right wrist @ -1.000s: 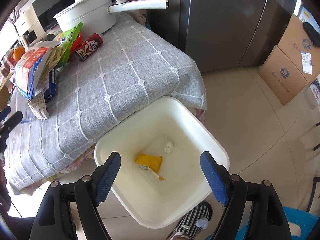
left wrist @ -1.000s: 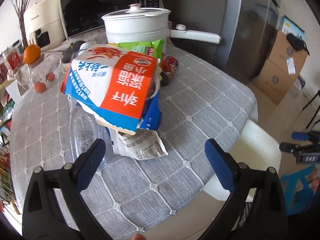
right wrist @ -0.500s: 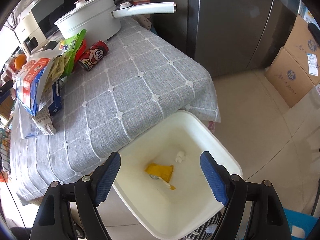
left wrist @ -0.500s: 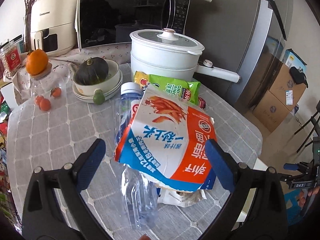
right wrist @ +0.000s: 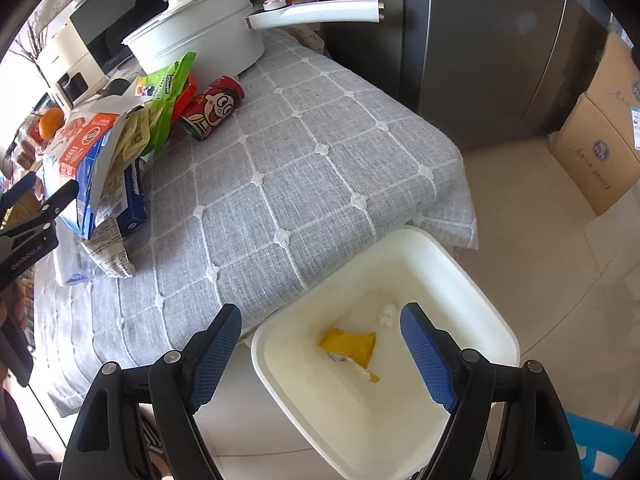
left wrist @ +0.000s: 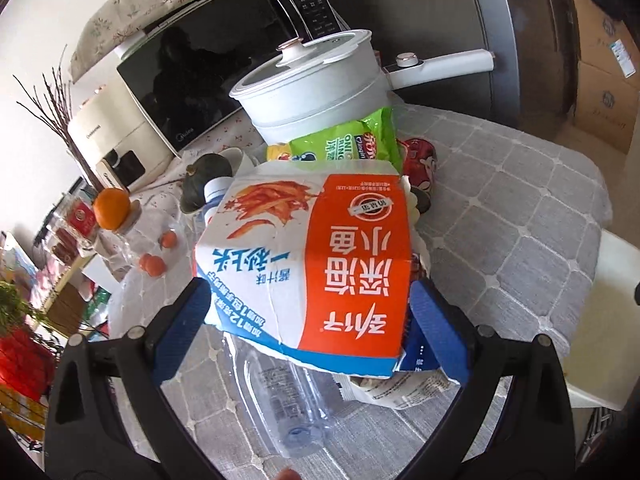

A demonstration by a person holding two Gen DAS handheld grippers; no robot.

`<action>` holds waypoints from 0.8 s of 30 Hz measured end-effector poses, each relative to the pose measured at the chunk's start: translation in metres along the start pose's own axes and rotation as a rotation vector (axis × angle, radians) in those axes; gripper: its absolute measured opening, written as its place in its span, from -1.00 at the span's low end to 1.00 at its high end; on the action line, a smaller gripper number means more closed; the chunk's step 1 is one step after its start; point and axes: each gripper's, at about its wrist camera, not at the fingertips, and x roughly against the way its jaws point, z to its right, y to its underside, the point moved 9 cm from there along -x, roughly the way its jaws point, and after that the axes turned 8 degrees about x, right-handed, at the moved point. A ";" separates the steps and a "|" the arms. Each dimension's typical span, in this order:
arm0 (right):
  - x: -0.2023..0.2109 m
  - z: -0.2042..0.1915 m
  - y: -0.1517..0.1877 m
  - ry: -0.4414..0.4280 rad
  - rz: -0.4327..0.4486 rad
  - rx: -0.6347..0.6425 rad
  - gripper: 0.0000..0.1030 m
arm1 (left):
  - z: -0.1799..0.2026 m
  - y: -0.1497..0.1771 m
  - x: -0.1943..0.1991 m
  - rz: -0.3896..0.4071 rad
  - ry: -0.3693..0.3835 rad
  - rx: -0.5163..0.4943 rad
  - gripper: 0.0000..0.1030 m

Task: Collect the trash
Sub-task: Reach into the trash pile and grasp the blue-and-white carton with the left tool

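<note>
My left gripper (left wrist: 308,328) straddles the torn snack carton (left wrist: 312,264) atop the desk (left wrist: 500,208) pile, its 2 fingers wide; right gripper (right wrist: 320,350) wide, empty; carton looks light, crushable, so I'd pinch its side walls.

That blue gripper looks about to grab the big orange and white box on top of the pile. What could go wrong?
The snack box sits tilted atop a loose pile, between the open fingers of the left gripper. Lifting it could drag the wrappers beneath it off the table. The clear bottle under it lies on its side and might roll. The white bin is off the table's edge, so a weak grip could drop the box short.
</note>
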 end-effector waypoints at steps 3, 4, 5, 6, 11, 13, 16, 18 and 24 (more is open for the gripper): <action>0.002 0.003 0.001 -0.003 0.006 -0.006 0.62 | 0.000 0.000 -0.004 0.005 -0.079 -0.034 0.93; 0.003 0.005 0.001 -0.003 0.007 -0.010 0.62 | 0.002 -0.001 -0.006 0.001 -0.092 -0.044 0.93; 0.004 0.007 0.001 -0.002 0.009 -0.015 0.62 | 0.004 0.000 -0.008 -0.005 -0.103 -0.054 0.93; 0.004 0.009 0.001 -0.002 0.009 -0.019 0.62 | 0.006 0.000 -0.010 -0.012 -0.118 -0.061 0.93; 0.007 0.015 0.003 -0.014 0.011 -0.044 0.62 | 0.004 0.002 -0.016 -0.059 -0.133 -0.002 0.42; 0.009 0.016 0.003 -0.019 0.016 -0.046 0.62 | 0.002 0.004 -0.016 -0.077 -0.117 0.018 -0.03; 0.010 0.018 0.004 -0.018 0.021 -0.046 0.62 | -0.002 0.003 -0.012 -0.065 -0.092 0.036 -0.55; 0.011 0.018 0.004 -0.020 0.022 -0.049 0.62 | -0.006 0.001 -0.008 -0.053 -0.060 0.057 -0.99; 0.014 0.013 0.002 -0.027 0.033 -0.050 0.62 | -0.034 -0.002 0.006 -0.019 0.037 0.192 -1.00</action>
